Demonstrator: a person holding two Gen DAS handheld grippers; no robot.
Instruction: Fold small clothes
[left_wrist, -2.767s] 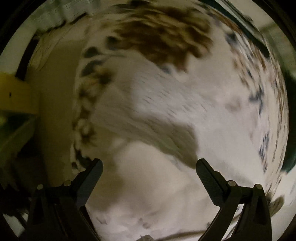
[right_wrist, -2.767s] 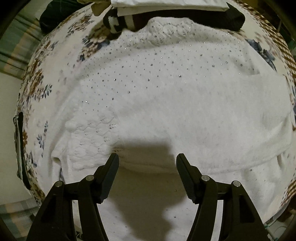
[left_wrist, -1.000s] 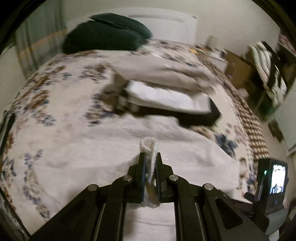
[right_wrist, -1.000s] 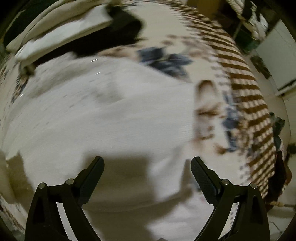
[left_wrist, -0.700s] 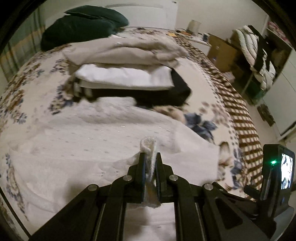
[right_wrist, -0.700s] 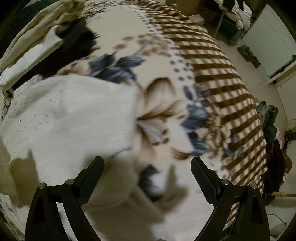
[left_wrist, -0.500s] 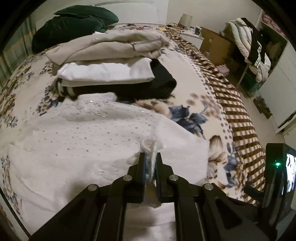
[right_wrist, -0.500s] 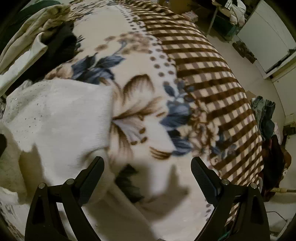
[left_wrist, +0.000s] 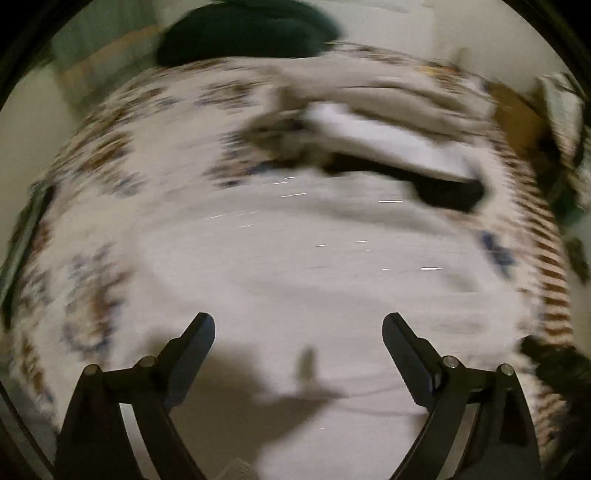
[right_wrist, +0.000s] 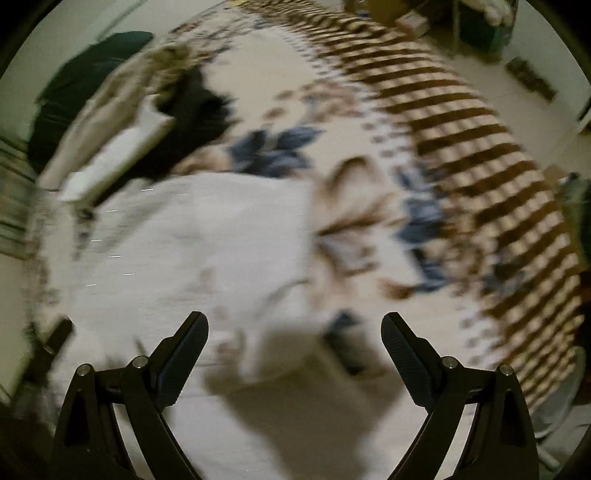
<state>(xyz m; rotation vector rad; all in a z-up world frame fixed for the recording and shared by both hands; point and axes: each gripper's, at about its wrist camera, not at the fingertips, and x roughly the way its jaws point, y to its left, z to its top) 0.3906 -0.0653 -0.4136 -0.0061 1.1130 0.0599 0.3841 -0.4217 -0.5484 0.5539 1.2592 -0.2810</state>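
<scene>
Both views motion-blurred.

Left gripper (left_wrist: 298, 334): jaws wide, just opened, nothing between them. No pad touches cloth. White sweater (left_wrist: 314, 258) lies spread on the bed (left_wrist: 122, 147), directly ahead of and below the jaws, filling the gap between them and running out past both tips. Gripper shadow falls on the knit just ahead of the left jaw. Bright streaks on the sweater, further ahead of the jaws; too smeared to say what they are. Beyond the sweater, ahead and right of the jaws: stack of folded clothes (left_wrist: 388, 136), beige on top, white under it, black at the bottom. Dark green pillow (left_wrist: 247, 33) far ahead, at the bed's far end.

Right gripper (right_wrist: 294, 332): jaws wide, empty. Sweater (right_wrist: 207, 240) sits ahead of the left jaw and spreads left; its edge falls about midway between the jaws. Ahead of the right jaw, bare floral bedspread (right_wrist: 369, 221), brown checked border further right. Folded stack (right_wrist: 122, 140) far ahead-left of the jaws, pillow (right_wrist: 85, 74) beyond it.
</scene>
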